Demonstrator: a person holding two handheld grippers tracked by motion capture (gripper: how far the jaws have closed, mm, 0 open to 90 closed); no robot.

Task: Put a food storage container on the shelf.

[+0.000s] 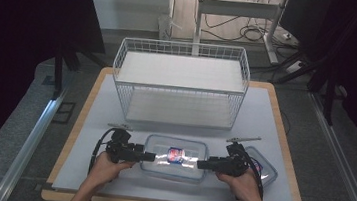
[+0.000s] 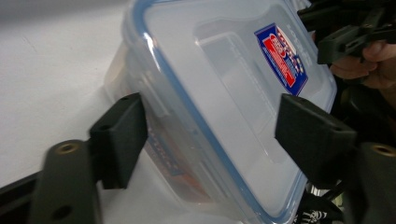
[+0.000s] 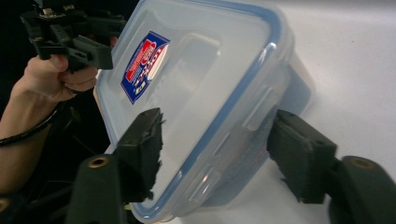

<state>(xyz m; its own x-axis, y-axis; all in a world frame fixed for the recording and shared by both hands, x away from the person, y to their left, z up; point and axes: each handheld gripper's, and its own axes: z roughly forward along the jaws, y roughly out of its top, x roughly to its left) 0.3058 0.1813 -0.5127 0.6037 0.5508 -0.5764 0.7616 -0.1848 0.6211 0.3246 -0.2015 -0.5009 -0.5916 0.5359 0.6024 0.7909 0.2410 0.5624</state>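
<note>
A clear plastic container (image 1: 174, 157) with a blue-rimmed lid and a red and blue sticker lies at the front middle of the table. My left gripper (image 1: 153, 156) is at its left end and my right gripper (image 1: 200, 164) at its right end, and they point at each other. In the left gripper view the open left gripper (image 2: 215, 135) has the container (image 2: 224, 93) end between its jaws. The right gripper view shows the same: the right gripper (image 3: 215, 149) stands wide around the container (image 3: 196, 93). Contact with the walls is unclear.
A white two-tier wire rack (image 1: 181, 80) stands behind the container, in the middle of the table. A second lidded container (image 1: 263, 165) sits just behind my right gripper. The pale mat (image 1: 108, 178) ends near the wooden front edge.
</note>
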